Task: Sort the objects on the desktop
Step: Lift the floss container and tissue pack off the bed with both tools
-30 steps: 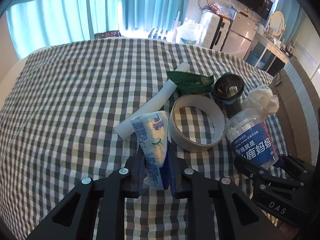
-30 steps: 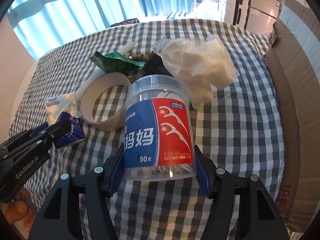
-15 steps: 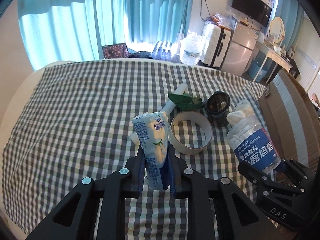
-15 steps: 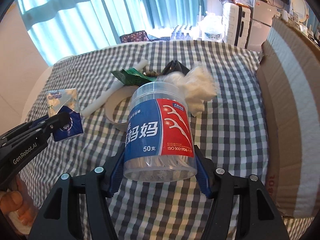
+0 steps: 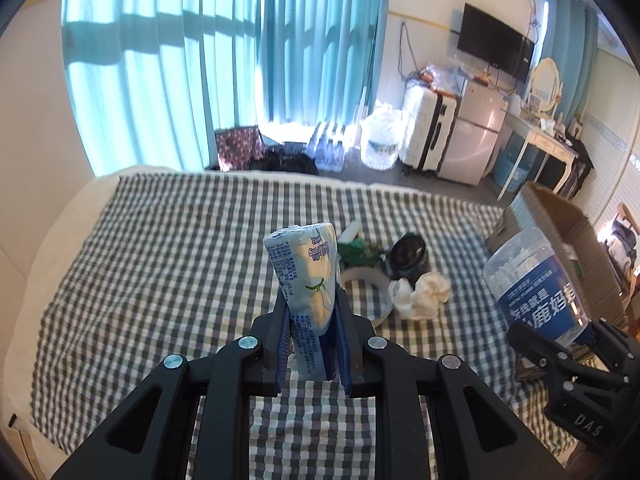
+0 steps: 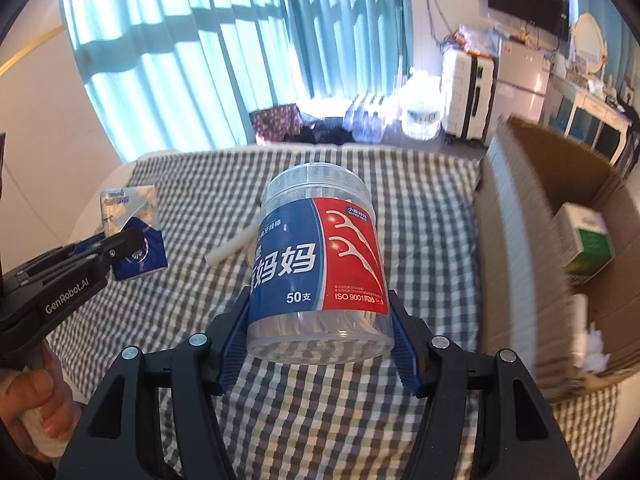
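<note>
The left claw (image 5: 311, 344) is nearly closed, its blue pads pinching the lower part of a pale blue tissue pack (image 5: 306, 280) that stands upright between them, held in the air above the checked cloth (image 5: 160, 264). The right claw (image 6: 320, 328) stands about half open with its pads pressed on the sides of a clear floss-pick jar (image 6: 320, 256), which carries a blue and red label. The jar's lid is on and white picks show through its clear base. The jar is held off the cloth and tilts a little away from the camera.

On the cloth beyond the tissue pack lie the other things, close together: a roll of tape (image 5: 370, 294) lying flat, a crumpled white tissue (image 5: 424, 294) touching its right edge, a black cup (image 5: 408, 258) behind that, a green wrapper (image 5: 356, 252) and a white tube (image 5: 350, 232).

To the right of the cloth stands an open cardboard box (image 6: 516, 248). Inside it are a white and green carton (image 6: 588, 240) and, nearer, some crumpled white paper (image 6: 596, 350). A person's hand (image 6: 36, 408) grips the left claw's handle at the lower left of the right wrist view.
</note>
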Motion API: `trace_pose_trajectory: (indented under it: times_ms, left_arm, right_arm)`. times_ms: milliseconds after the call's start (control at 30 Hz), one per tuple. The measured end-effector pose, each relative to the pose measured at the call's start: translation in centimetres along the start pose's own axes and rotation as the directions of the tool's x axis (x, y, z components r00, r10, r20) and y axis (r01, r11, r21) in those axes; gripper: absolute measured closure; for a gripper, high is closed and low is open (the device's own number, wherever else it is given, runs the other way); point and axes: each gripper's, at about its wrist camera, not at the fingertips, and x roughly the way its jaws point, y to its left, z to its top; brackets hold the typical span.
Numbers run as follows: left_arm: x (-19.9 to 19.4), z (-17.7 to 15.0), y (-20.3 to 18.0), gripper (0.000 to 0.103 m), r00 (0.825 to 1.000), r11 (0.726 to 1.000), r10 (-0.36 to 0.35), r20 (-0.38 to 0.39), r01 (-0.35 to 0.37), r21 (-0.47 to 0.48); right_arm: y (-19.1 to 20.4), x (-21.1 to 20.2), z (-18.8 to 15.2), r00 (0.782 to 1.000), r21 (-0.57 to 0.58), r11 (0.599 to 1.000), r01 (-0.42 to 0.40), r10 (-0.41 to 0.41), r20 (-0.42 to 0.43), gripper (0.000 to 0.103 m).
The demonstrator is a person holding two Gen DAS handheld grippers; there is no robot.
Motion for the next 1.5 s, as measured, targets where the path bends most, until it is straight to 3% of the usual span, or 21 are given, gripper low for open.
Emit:
trace_pose_trajectory:
  times_ms: [400,567,833,1200,1500]
  left_arm:
    - [-6.6,1.4,0.2,0.083,0.993,1.000,-0.008,0.116,0.009,-0.008]
    - [-9.5,1.9,0.4,0.083,0.983,1.000,-0.005,0.184,0.009,-0.019]
    - [-12.7,2.0,1.0,0.083,0.972,1.000,0.000,0.233,0.005,-0.019]
    - [-14.2,2.1,0.0,0.083,0.968,1.000,-0.008,0.250,0.008,0.000]
    - [-14.0,2.8,-2.8,0.083,0.968,0.999,-0.042,0.249,0.034,0.038]
  right_arm:
    - [1.9,-8.0,1.0,0.991,-0.012,1.000,0.027,-0.025,0.130,0.042]
    - [2.6,-11.4,1.0,0.981,-0.027,0.999,0.026,-0.020,0.195,0.042]
    - [3.8,-15.9,1.1,0.961,-0.042,0.999,0.023,-0.010,0.278,0.042]
    - [4.1,-18.6,0.7,0.943,-0.057,0.998,0.019,0.001,0.334,0.042]
    - [1.8,-19.5,0.8,0.939,-0.038,0.999,0.024,-0.010,0.343,0.042]
